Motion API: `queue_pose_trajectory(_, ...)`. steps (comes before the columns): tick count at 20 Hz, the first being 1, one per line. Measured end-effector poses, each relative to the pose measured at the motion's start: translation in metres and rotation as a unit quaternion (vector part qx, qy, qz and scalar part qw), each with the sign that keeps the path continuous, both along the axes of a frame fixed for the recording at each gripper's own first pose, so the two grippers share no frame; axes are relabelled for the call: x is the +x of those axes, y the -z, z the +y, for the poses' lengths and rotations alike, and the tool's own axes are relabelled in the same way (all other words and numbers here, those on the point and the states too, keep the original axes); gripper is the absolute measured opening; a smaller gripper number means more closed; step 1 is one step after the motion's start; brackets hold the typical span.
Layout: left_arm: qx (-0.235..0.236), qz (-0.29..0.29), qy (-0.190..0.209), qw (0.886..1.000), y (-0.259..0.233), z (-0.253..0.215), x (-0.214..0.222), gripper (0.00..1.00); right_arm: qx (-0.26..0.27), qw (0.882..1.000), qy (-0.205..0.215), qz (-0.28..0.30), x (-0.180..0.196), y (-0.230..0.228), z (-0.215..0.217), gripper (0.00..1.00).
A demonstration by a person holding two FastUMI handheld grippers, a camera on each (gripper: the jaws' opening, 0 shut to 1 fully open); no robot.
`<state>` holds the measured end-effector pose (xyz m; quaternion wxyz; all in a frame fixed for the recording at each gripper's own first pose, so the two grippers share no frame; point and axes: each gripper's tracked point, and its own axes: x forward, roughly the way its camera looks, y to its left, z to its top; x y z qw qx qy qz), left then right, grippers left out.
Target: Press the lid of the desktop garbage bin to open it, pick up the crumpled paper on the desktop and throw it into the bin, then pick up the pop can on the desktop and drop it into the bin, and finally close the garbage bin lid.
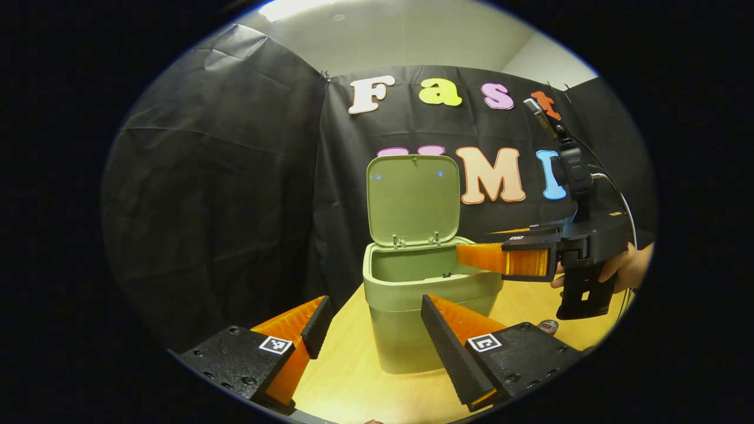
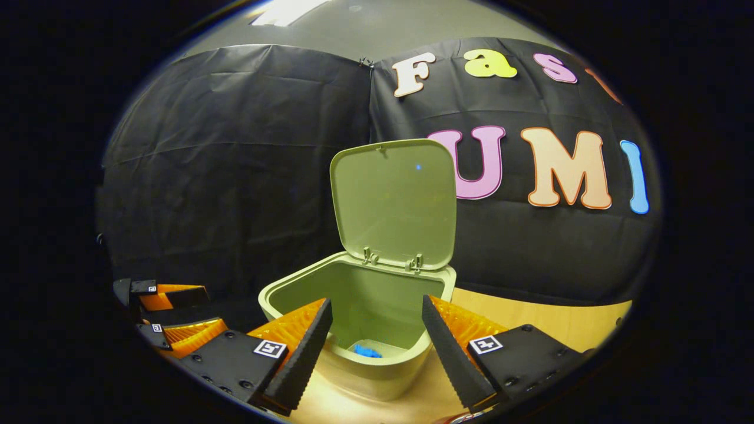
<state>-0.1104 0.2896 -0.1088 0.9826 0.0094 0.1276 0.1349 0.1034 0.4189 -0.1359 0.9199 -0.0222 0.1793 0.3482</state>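
Bin: the pale green desktop garbage bin (image 1: 412, 306) stood on the wooden desktop (image 1: 353, 377), at 12 o'clock from the left gripper.
Lid: the lid (image 1: 413, 199) stood raised and upright at the bin's back edge; in the right gripper view the lid (image 2: 393, 203) rose at 12 o'clock above the open mouth.
Inside: a small blue scrap (image 2: 367, 351) lay on the bin's floor; whether it was the crumpled paper could not be told.
Left gripper: the left gripper (image 1: 372, 330) hung in front of the bin, fingers spread apart with nothing between them.
Right gripper: the right gripper (image 2: 377, 335) hovered over the bin's near rim (image 2: 353, 362), fingers apart and empty; seen from the left gripper at 3 o'clock, it reached over the bin's right rim, held by a hand (image 1: 630, 268).
Pop can: a red-topped round thing (image 1: 548, 327), probably the pop can, lay on the desktop at 4 o'clock, largely hidden.
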Motion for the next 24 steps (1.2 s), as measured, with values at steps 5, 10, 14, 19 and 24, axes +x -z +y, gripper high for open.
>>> queue_pose_trajectory(5,-0.027,-0.018,0.053,0.998,-0.004,-0.048,0.022,0.91,0.003,0.998,0.05,-0.043,0.008,-0.024,-0.064,0.98)
queue_pose_trajectory(10,-0.042,-0.015,0.12,0.992,0.002,-0.119,0.043,0.91,-0.008,0.992,0.115,-0.049,0.008,-0.031,-0.159,0.98)
queue_pose_trajectory(14,-0.054,0.006,0.179,0.982,0.02,-0.182,0.056,0.92,-0.028,0.986,0.163,-0.033,-0.001,-0.021,-0.237,0.97)
queue_pose_trajectory(19,-0.075,0.045,0.223,0.971,0.061,-0.25,0.064,0.92,-0.054,0.975,0.217,-0.018,-0.021,-0.01,-0.331,0.98)
queue_pose_trajectory(24,-0.082,0.091,0.233,0.965,0.116,-0.293,0.063,0.92,-0.073,0.962,0.263,0.005,-0.042,-0.001,-0.407,0.98)
